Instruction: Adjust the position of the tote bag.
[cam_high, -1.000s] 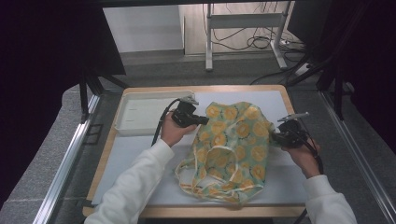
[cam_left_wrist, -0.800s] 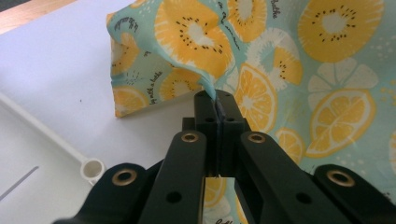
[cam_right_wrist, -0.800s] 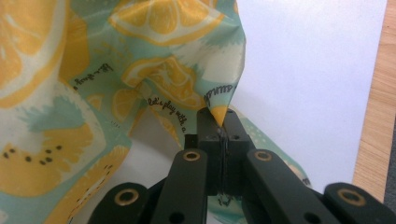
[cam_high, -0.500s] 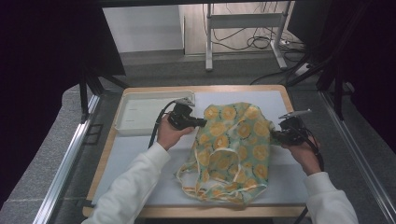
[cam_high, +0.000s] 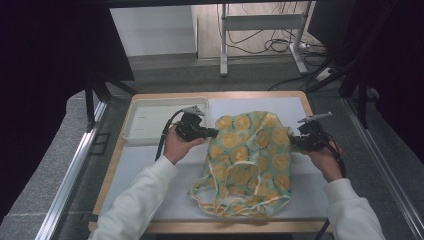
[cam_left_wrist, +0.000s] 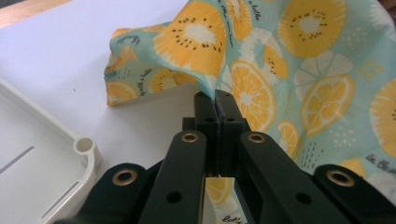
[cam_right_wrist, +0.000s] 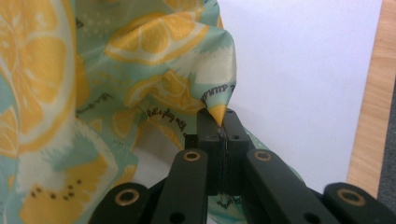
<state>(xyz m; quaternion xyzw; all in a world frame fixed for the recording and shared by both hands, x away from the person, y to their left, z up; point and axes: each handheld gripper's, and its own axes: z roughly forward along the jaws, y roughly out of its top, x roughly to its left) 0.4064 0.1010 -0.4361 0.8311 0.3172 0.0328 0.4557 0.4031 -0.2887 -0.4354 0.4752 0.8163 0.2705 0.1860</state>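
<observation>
A thin teal cloth bag (cam_high: 247, 160) printed with orange citrus slices lies on the white table mat (cam_high: 150, 170), its handles toward the near edge. My left gripper (cam_high: 216, 133) is shut on the bag's far left edge; its pads pinch the fabric (cam_left_wrist: 243, 93) in the left gripper view, where the left gripper (cam_left_wrist: 216, 95) holds it lifted off the mat. My right gripper (cam_high: 293, 142) is shut on the bag's far right corner (cam_right_wrist: 218, 112), and the right gripper (cam_right_wrist: 219, 122) shows the fabric tip poking up between the pads. The far edge of the bag is raised between both grippers.
A shallow white tray (cam_high: 150, 122) sits at the far left of the table, just behind my left hand; its rounded corner (cam_left_wrist: 86, 147) is close to the left gripper. The wooden table edge (cam_right_wrist: 373, 93) runs along the right. Black frame legs stand at both sides.
My left gripper has shifted a little to the left and away with the bag's edge, stretching the far edge wider. The right gripper has kept still.
</observation>
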